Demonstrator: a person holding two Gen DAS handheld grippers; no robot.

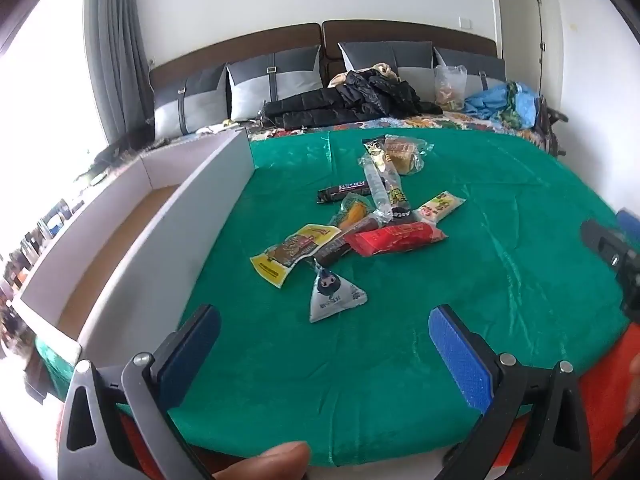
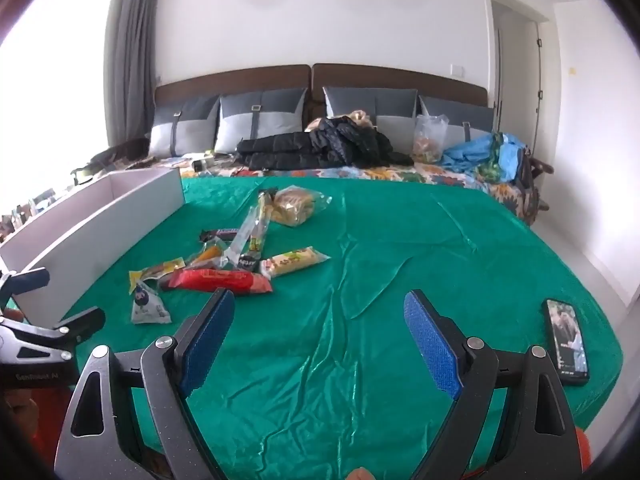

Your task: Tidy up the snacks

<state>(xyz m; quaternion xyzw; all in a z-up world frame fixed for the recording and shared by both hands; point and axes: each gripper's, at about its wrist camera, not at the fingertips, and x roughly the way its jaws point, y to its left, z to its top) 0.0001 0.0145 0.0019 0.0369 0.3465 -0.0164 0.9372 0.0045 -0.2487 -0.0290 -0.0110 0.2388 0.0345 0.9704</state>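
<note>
Beside snacks [image 1: 360, 216]: box [image 1: 168, 240], perhaps empty.

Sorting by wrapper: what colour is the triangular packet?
White triangular packet with dark cartoon face; left wrist view.

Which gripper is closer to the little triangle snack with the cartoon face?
Left. The left gripper hangs open just before the triangle snack packet; the right gripper, also open, is farther off to the packet's right.
</note>
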